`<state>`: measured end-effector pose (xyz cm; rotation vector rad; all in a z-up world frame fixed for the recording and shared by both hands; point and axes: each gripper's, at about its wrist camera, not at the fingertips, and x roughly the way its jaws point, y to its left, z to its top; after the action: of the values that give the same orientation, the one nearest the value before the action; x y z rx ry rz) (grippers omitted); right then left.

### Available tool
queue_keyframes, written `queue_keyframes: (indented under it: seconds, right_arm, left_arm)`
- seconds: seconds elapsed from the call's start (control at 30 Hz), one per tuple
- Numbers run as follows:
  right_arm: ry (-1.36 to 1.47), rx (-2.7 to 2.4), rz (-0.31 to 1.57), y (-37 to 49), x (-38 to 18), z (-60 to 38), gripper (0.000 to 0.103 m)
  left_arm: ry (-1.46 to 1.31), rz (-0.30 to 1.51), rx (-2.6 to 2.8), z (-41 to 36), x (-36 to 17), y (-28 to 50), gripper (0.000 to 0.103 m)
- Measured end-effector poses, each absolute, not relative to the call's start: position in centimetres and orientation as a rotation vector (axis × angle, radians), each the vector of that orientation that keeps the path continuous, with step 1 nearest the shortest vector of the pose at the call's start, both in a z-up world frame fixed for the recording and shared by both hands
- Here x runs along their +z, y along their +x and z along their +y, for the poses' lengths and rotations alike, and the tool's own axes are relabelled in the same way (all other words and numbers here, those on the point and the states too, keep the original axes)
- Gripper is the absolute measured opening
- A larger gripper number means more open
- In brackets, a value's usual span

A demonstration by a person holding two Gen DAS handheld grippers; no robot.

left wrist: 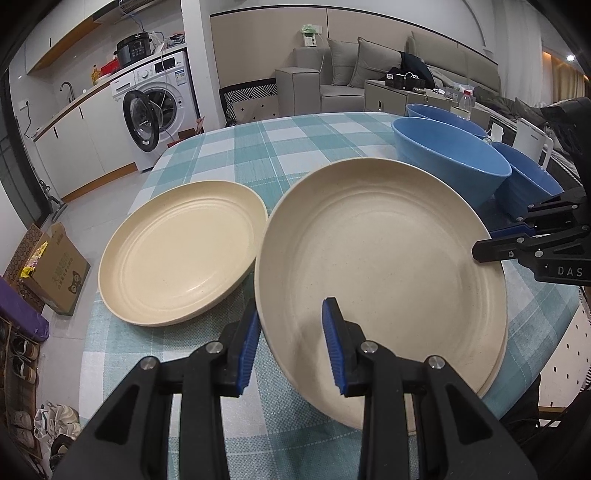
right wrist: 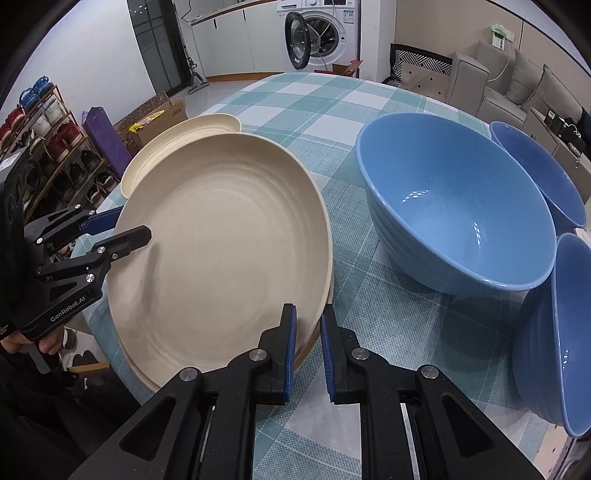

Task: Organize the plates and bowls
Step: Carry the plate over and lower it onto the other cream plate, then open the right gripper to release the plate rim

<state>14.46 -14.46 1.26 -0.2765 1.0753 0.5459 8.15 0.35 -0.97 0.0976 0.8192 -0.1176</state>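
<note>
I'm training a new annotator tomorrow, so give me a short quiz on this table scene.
1. How many blue bowls stand on the checked tablecloth?
2. True or false: the right hand-held gripper has its pads on either side of the rim of the near plate.
3. Which appliance has its door open? A: washing machine; B: oven; C: fridge.
Key: 1: three. 2: true. 3: A.
</note>
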Motion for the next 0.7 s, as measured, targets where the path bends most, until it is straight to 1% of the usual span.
queue_keyframes:
  seconds: [0.43,0.57,0.67,0.7]
  right_arm:
    - [-0.352,0.519,1.079,14.2,0.4,-12.8,0.016]
    - [-0.411,0.5,1.065,13.9,0.0,-12.4,0.016]
    - [-0.438,0.5,1.065,13.7,-0.2,-12.0,0.022]
    - [-0.433,0.508,1.069,13.6,-0.2,-12.1,0.028]
  left_arm:
    - [0.134,0.834,-0.114,-0.1,-1.7,8.1,0.032]
    - [0.14,0.838,-0.12,-0.2,-1.8,8.0,0.038]
    - [0.154,0.841,-0.118,-0.4,-2.0,8.0,0.041]
    - [0.155,0.843,-0.119,-0.5,-2.1,8.0,0.043]
